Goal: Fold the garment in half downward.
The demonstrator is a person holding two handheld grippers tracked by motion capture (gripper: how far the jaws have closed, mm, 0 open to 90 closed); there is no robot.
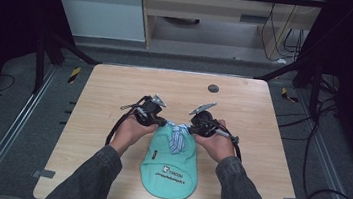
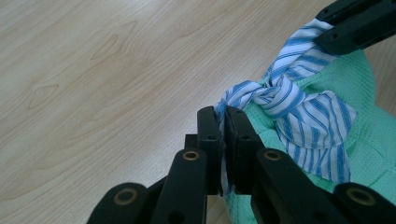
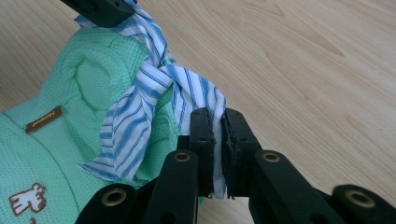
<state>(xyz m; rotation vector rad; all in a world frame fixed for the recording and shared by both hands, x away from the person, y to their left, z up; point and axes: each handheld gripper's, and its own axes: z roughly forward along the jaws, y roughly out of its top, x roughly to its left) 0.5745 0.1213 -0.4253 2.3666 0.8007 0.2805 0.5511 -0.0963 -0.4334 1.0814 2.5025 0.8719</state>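
The left gripper (image 1: 162, 122) is clenched on one end of the striped collar (image 1: 178, 137); in the left gripper view its 2 black jaws stand almost together with a thin fold of the blue-and-white cloth pinched between the pads. The right gripper (image 1: 190, 128) is clenched on the other end of the same collar; in the right gripper view the jaws (image 3: 217, 154) nip a white edge of the cloth that runs down between them.

The garment (image 1: 169, 166) is a small mint-green knit piece with a waffle texture. It carries a small brown label (image 3: 43, 120) near the neck and a white printed motif with brown outline lower down on the front. The collar is of thin woven cloth with blue stripes on white. Its 2 ends are crossed over each other in a single twist (image 2: 273, 95) at the neck, and 1 loose flap (image 2: 322, 135) hangs down over the green knit.

The garment lies on the wooden table (image 1: 109, 97), near the person's edge and between the 2 hands. Its neck end points away from the person and meets both grippers; the hem end lies flat on the table towards the person. The left gripper stands at the left of the neck and the right gripper at the right, with the twist between them. The neck end looks raised off the table surface, hanging from the 2 grips.
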